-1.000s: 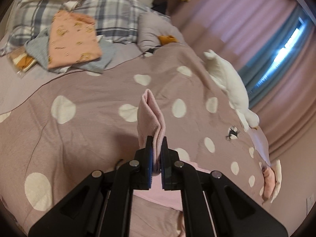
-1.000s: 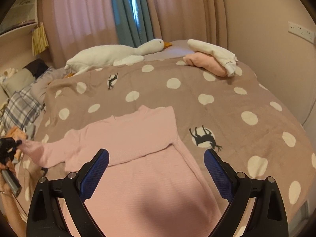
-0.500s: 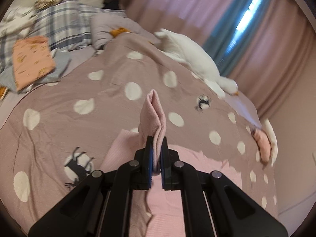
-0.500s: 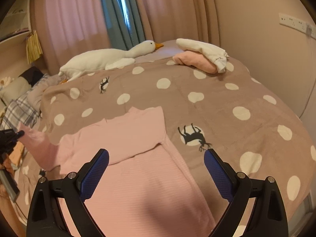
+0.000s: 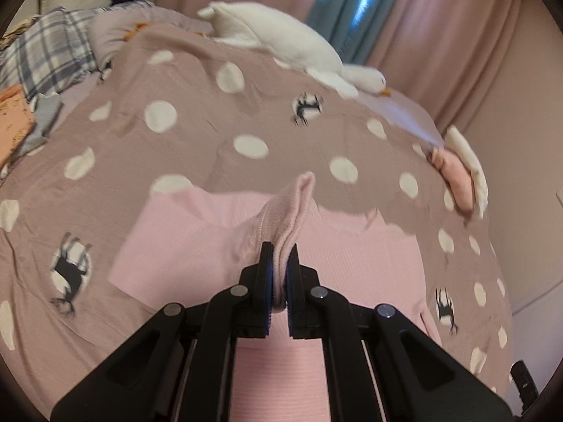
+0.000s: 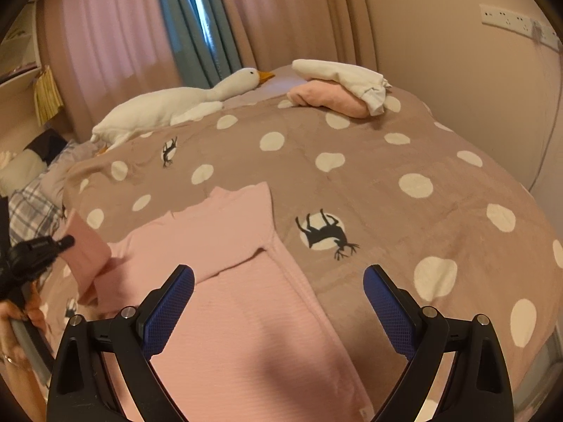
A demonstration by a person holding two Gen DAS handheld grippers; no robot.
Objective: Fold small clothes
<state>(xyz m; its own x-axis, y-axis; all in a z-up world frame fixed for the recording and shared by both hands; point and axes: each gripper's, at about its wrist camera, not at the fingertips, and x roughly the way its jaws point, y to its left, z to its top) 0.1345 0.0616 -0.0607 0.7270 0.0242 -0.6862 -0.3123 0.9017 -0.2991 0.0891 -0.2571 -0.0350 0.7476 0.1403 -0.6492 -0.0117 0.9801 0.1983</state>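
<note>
A pink long-sleeved top (image 6: 246, 302) lies flat on the dotted brown blanket (image 6: 387, 176). My left gripper (image 5: 279, 263) is shut on the cuff of its pink sleeve (image 5: 295, 207), which stands up folded between the pads above the top's body (image 5: 190, 246). In the right wrist view that gripper (image 6: 45, 246) comes in from the left edge, lifting the sleeve (image 6: 86, 249) over the top's left side. My right gripper (image 6: 278, 281) hangs open just above the top's lower body. Nothing is between its blue pads (image 6: 172, 302).
A white plush goose (image 6: 169, 105) lies along the bed's far side by the curtains. A pile of pink and white clothes (image 6: 337, 88) sits at the far right corner. Plaid bedding (image 5: 45, 56) and folded orange clothes (image 5: 12, 119) lie at the left. A wall runs close on the right.
My left gripper has carried the sleeve cuff sideways from the bare blanket to over the top's body, rolling as it went. My right gripper stayed open and shifted only slightly.
</note>
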